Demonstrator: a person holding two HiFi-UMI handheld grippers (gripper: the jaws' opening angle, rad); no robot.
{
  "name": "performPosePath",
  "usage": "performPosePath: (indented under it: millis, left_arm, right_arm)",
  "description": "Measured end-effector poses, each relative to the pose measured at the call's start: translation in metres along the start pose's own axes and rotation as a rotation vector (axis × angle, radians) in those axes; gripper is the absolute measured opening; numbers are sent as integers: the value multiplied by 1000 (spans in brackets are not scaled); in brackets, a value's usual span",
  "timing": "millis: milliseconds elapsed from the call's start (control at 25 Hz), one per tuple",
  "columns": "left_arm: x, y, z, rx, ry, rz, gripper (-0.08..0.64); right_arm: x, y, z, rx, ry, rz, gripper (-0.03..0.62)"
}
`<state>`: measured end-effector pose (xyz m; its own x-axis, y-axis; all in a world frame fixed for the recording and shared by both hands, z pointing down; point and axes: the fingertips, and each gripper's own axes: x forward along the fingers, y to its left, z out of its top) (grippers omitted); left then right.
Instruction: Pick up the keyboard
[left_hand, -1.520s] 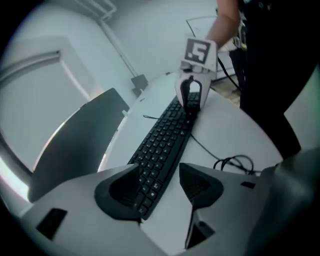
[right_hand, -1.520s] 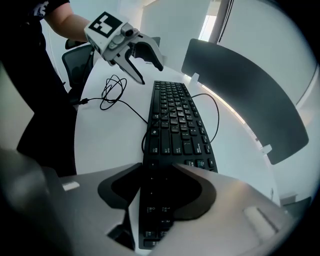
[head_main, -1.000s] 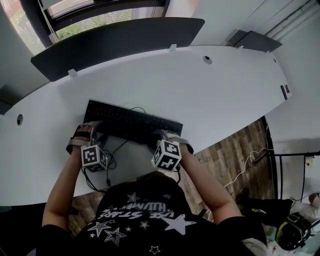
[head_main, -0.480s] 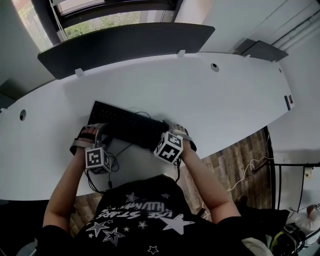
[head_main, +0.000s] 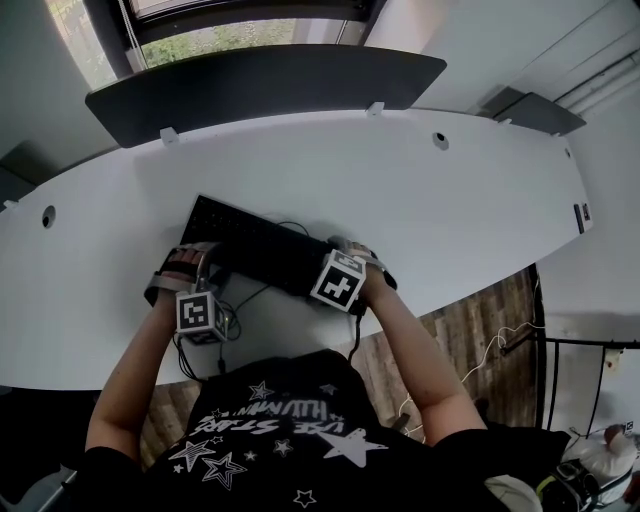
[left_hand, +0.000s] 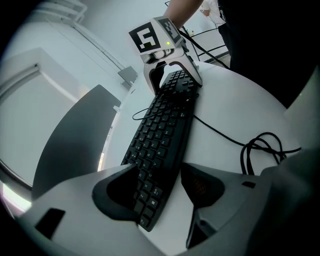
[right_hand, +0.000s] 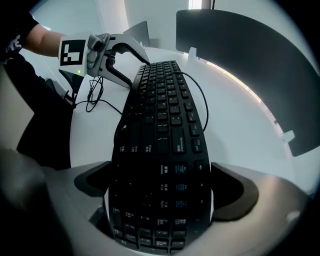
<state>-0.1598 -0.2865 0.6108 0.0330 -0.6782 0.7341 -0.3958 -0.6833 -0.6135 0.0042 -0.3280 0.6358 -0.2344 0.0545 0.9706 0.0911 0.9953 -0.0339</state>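
Observation:
A black keyboard lies flat on the white desk, slanting from far left to near right. My left gripper stands open astride its left end. In the left gripper view the keyboard runs between the jaws, with a strip of bare desk before the right pad. My right gripper points steeply down over the right end. In the right gripper view the keyboard fills the space between the wide-open jaws, and the pads stand just beside its long edges.
The keyboard's black cable loops in a coil on the desk near me, between the hands. A dark divider panel stands along the far edge. The desk's near edge drops to a wooden floor on the right.
My right gripper has come forward and tipped down over the keyboard's right end. The left gripper and the keyboard have stayed where they were.

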Motion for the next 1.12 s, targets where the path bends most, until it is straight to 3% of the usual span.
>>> performPosePath:
  millis: [160, 360, 520, 720, 840, 960, 1040, 1120]
  left_arm:
    - [-1, 2, 2, -5, -3, 6, 261]
    - [-1, 0, 0, -46, 12, 1, 261]
    - [-12, 7, -1, -138, 5, 17, 262]
    - [-40, 40, -9, -244, -41, 137, 262]
    - [-56, 69, -12, -381, -82, 166, 262]
    - [-60, 84, -8, -499, -135, 69, 262]
    - [-56, 87, -1, -483, -151, -7, 262]
    - [-48, 89, 7, -401, -150, -51, 262]
  right_arm:
    - [2, -1, -1, -1, 36, 43, 577]
    - [2, -1, 0, -7, 32, 13, 577]
    - [-1, -1, -1, -12, 25, -17, 577]
    - [-4, -2, 0, -42, 57, -102, 577]
    - [-10, -1, 0, -76, 85, -206, 577]
    - [-13, 2, 0, -88, 113, -313, 577]
    - [-15, 4, 0, -92, 118, -375, 577]
    - [-18, 5, 1, -110, 108, -434, 576]
